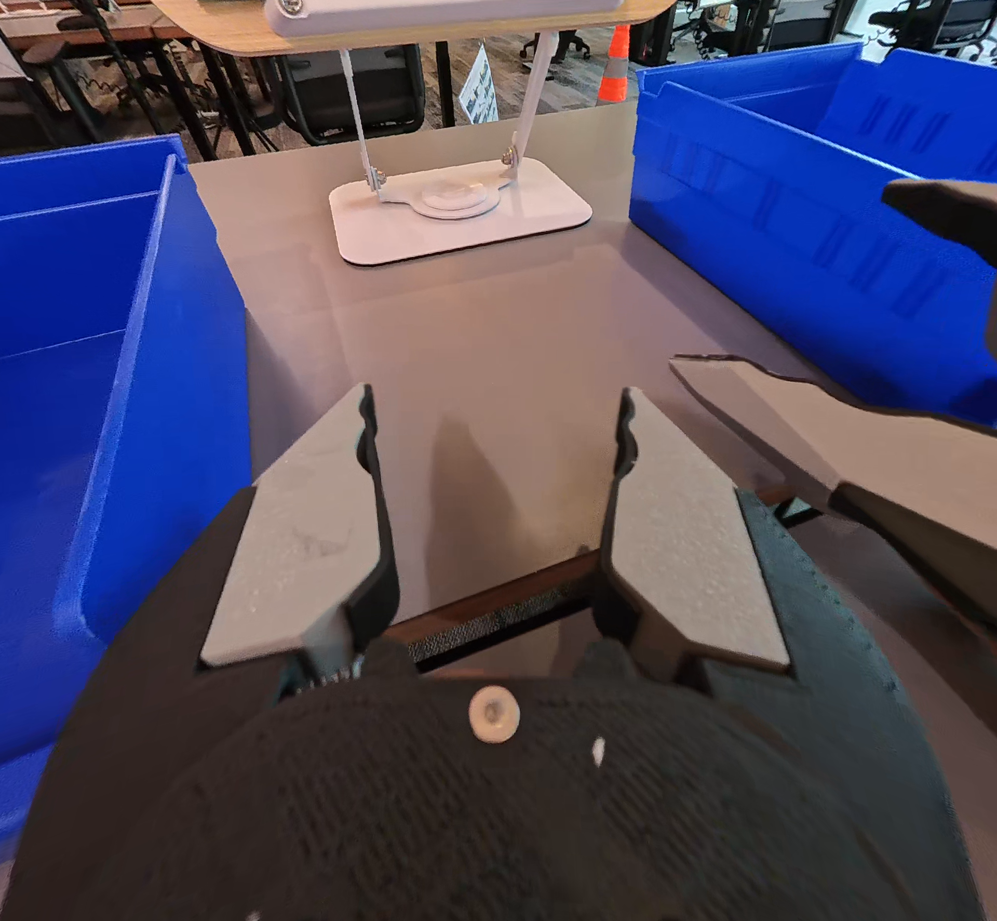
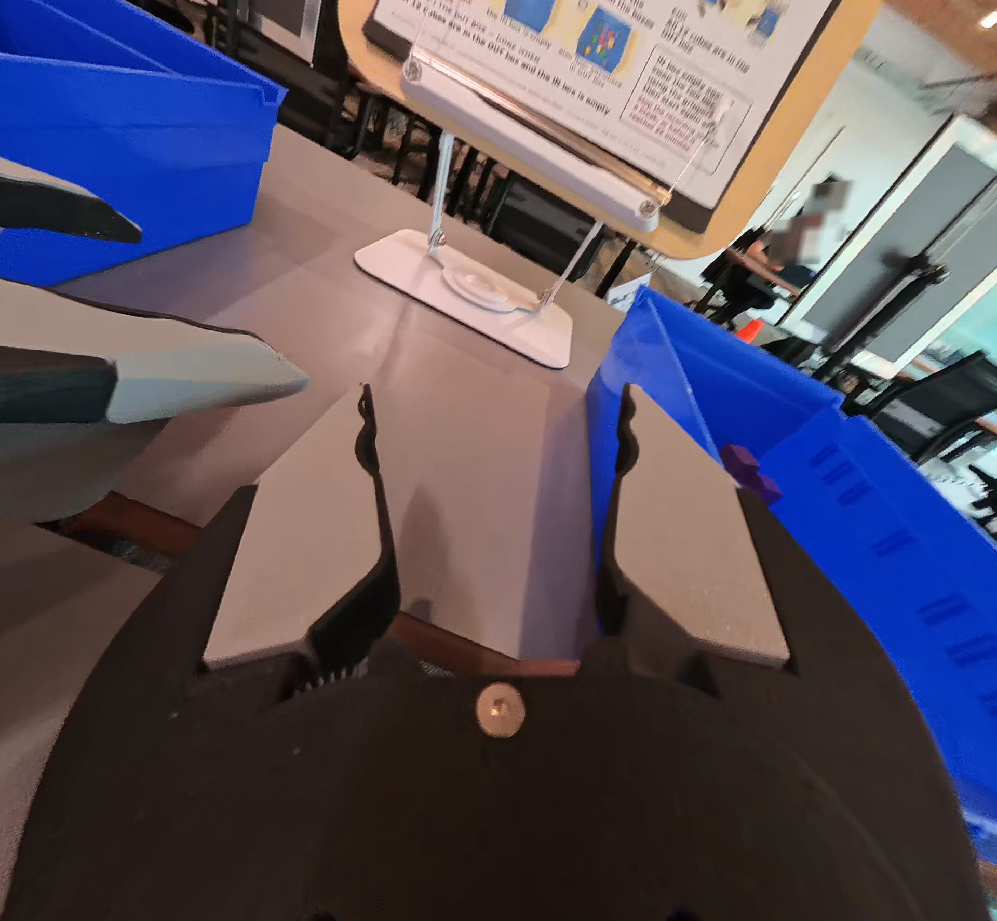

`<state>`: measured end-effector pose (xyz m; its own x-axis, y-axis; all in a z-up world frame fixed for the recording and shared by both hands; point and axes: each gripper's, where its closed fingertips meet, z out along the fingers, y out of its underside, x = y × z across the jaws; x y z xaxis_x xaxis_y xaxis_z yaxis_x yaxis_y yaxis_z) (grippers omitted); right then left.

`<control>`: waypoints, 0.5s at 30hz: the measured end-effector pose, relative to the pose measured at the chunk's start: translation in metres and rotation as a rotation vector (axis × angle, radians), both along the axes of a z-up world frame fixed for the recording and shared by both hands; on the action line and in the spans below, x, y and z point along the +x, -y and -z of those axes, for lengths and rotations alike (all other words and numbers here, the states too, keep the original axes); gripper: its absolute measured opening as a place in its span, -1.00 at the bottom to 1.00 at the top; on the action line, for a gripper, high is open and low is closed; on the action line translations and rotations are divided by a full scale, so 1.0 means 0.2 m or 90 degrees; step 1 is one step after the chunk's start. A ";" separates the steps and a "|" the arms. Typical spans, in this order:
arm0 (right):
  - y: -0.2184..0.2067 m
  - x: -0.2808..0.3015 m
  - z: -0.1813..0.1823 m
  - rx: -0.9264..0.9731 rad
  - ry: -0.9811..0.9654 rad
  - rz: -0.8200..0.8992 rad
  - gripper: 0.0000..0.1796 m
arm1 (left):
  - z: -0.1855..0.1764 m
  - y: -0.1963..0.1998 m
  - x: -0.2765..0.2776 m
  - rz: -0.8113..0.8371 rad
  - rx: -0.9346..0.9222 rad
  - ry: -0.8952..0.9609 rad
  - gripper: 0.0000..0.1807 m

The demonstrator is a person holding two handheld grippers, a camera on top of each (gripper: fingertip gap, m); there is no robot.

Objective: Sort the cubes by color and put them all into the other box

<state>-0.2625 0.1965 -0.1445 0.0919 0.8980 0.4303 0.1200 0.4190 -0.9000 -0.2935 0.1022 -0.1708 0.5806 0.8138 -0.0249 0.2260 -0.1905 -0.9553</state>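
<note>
Here both are hovering empty over the tabletop (image 1: 485, 334): the left hand-held gripper (image 1: 496, 398) and right hand-held gripper (image 2: 496, 398) are gaping apart. Purple cubes (image 2: 747, 469) are sitting in the blue box (image 2: 890, 544) at three o'clock.

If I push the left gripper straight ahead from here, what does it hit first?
Probably the white stand base: the left gripper is open, over bare grey table, pointing at it. Depth is unclear.

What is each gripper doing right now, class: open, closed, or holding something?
Left gripper: open, holding nothing, over the grey table.
Right gripper: open, holding nothing, beside the blue box with the purple cubes.
</note>
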 end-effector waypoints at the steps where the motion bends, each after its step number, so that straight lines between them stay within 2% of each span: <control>1: 0.01 0.01 -0.01 0.014 -0.015 0.003 -0.02 | 0.00 0.00 0.00 -0.001 0.004 -0.001 0.00; 3: 0.02 0.03 -0.04 0.026 -0.047 0.007 -0.09 | -0.01 0.00 0.00 0.002 0.014 -0.005 0.04; 4: 0.03 0.03 -0.06 0.018 -0.057 0.000 -0.26 | -0.02 0.00 0.01 0.004 0.017 -0.008 0.04; 6: 0.07 0.05 -0.05 -0.024 -0.044 -0.042 -0.77 | -0.03 -0.02 0.03 0.018 0.024 -0.010 0.03; 7: 0.09 0.05 -0.04 -0.054 -0.034 -0.065 -0.94 | -0.02 -0.02 0.03 0.024 0.026 -0.008 0.01; 8: 0.08 0.05 -0.05 -0.086 -0.033 -0.072 -1.00 | -0.02 -0.03 0.03 0.024 0.022 -0.008 0.01; 15: 0.02 0.05 0.01 -0.212 0.028 -0.081 -1.00 | -0.02 -0.03 0.04 0.024 0.015 -0.013 0.01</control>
